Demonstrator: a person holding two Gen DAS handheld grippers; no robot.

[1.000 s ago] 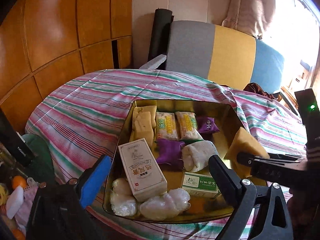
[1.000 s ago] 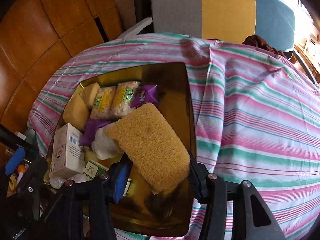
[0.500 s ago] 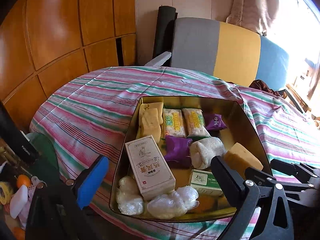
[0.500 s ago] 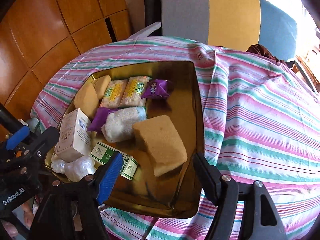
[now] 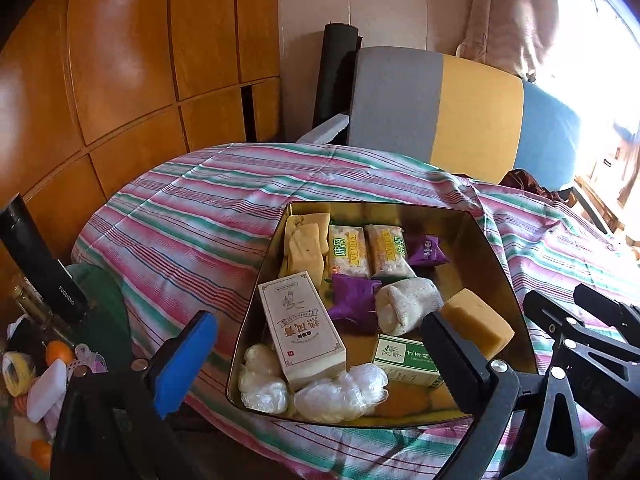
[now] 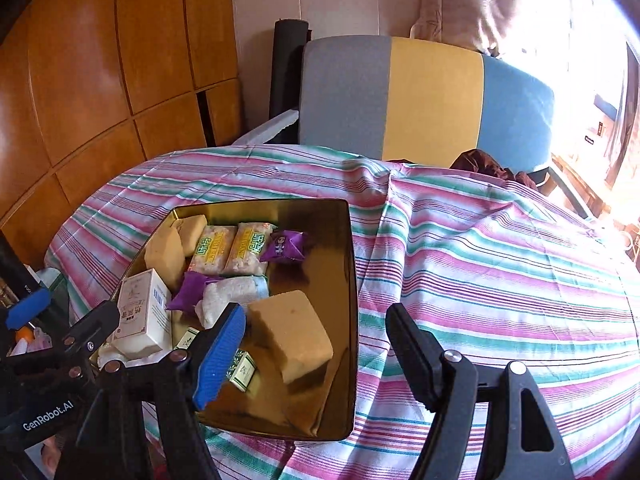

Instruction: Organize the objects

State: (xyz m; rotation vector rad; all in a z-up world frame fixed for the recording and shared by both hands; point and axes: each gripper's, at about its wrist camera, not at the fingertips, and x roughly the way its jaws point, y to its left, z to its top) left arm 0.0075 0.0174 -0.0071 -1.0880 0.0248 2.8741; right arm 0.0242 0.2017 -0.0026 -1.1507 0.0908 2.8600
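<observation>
Ahead of me the striped cloth (image 6: 480,264) covers the table, pink, green and white. Past its far edge stands a chair back (image 6: 424,100) in grey, yellow and blue panels, with a black roll (image 5: 336,72) upright just left of it. Orange wooden panelling (image 5: 132,60) fills the left wall. Bright daylight pours from the window (image 6: 592,40) on the right, beside a pale curtain (image 5: 508,12).

— What can you read from my cameras?
— "FUGUANG" on the black flask (image 5: 60,300), "GenRobot.AI" on my left gripper (image 6: 76,320), perhaps "WEILIAN" on the snack packets (image 5: 348,254)
</observation>
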